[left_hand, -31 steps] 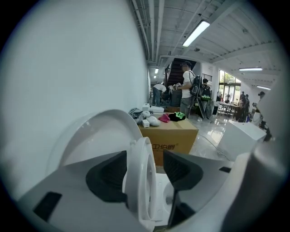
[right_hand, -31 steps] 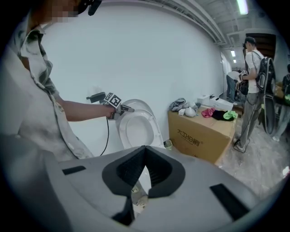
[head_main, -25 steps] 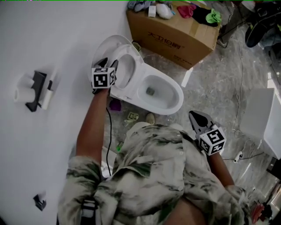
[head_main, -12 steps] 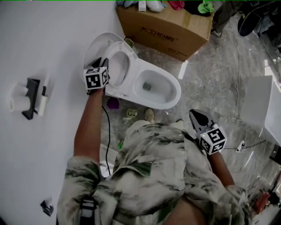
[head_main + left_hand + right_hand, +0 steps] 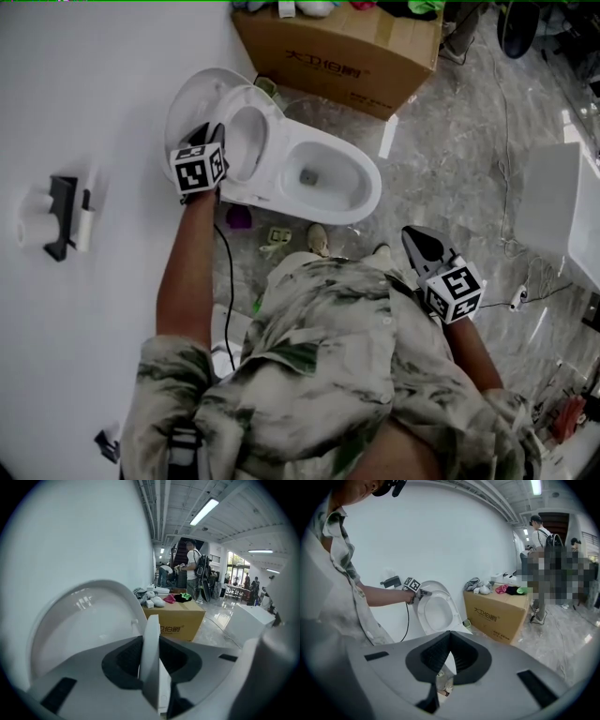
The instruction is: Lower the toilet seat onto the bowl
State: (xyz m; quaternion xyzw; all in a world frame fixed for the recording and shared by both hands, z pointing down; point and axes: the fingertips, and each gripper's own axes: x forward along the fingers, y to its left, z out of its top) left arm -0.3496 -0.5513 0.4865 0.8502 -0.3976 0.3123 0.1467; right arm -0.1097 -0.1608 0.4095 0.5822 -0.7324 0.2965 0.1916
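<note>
Plainly, the left gripper (image 5: 215, 133) is clamped on the toilet seat (image 5: 151, 637). Its own view shows the seat's thin white rim standing on edge between the dark ribbed pads, which press it from both sides. Behind the rim curves the lid (image 5: 84, 616) – glossy, smooth, rounded like a shell – leaning back toward the plain white wall (image 5: 75, 112).

From the head view the seat is raised, a white oval ring just in front of the lid, with the bowl (image 5: 371, 192) open below it. That view also shows the grey marbled floor (image 5: 450, 178) and a black holder (image 5: 62, 217) with a white roll on the wall.

The right gripper (image 5: 411, 234) hangs well apart from the toilet, by the person's side. Its jaws meet at their tips with nothing between them, which only its own view makes clear. That view also gives the seat from the front as an upright ring and takes in the brown cardboard box (image 5: 499, 613) – flat-sided, with soft bright clothes (image 5: 508, 589) heaped on top.
</note>
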